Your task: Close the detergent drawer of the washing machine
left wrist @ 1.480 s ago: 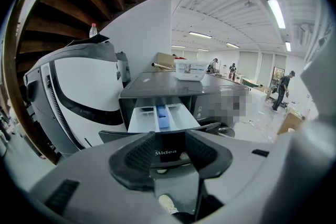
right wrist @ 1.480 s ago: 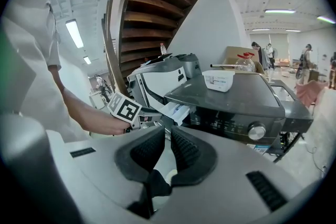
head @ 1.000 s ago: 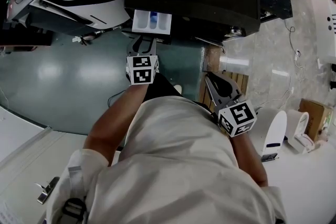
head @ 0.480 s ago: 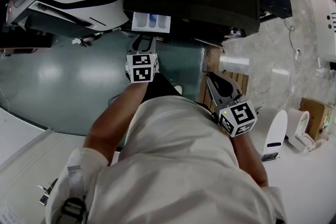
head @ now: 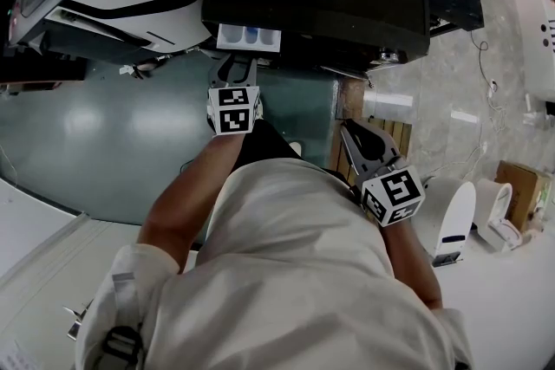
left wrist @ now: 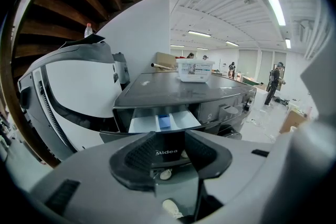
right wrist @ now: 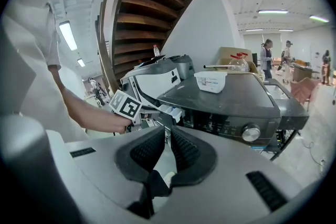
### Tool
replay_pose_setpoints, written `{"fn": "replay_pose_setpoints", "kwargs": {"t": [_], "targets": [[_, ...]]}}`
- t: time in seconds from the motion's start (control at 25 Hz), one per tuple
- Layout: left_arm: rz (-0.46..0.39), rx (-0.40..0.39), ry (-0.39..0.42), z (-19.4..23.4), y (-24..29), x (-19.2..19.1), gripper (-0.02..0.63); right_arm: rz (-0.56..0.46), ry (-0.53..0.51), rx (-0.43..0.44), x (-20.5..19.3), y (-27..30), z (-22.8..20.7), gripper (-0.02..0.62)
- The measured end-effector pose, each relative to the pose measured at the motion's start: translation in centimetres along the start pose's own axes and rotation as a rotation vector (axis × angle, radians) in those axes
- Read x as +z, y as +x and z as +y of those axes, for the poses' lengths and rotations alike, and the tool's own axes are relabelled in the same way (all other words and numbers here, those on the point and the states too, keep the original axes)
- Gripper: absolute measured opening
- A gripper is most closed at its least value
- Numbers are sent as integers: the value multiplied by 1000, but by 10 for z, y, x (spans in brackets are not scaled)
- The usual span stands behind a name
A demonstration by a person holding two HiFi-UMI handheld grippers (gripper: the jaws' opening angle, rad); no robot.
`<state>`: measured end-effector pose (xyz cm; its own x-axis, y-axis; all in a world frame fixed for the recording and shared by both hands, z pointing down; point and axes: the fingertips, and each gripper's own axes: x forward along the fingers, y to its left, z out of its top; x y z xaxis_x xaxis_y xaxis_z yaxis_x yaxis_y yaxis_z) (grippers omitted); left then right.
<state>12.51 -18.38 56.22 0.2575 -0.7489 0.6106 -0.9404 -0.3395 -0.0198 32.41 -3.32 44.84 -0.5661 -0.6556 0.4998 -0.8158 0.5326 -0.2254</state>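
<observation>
Lower centre of left gripper view: detergent drawer (left wrist: 164, 122) front clamped between left gripper (left wrist: 170, 153) jaws; right gripper (right wrist: 167, 150) jaws nearly together, empty.

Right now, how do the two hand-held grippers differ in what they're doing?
The left gripper reaches the washing machine; the right gripper hangs back. Left jaws clamp the front of the detergent drawer; right jaws sit nearly together on nothing. Both carry marker cubes.

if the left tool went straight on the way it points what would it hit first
The dark front panel of the detergent drawer, which sits right between the jaws of the left tool; behind it is the washing machine.
</observation>
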Motion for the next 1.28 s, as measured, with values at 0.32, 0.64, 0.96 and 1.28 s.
{"fn": "replay_pose_setpoints", "kwargs": {"t": [0.32, 0.64, 0.96, 1.28], "targets": [[-3, -1, 2, 2, 9, 5, 166, -1, 4, -9, 3, 3, -7, 26], [-9, -2, 6, 5, 15, 8, 166, 2, 8, -13, 4, 7, -11, 26], [-8, -3, 10, 5, 19, 15, 166, -3, 9, -11, 9, 12, -13, 26], [-13, -5, 21, 6, 24, 19, 166, -2, 10, -9, 12, 16, -15, 26]]}}
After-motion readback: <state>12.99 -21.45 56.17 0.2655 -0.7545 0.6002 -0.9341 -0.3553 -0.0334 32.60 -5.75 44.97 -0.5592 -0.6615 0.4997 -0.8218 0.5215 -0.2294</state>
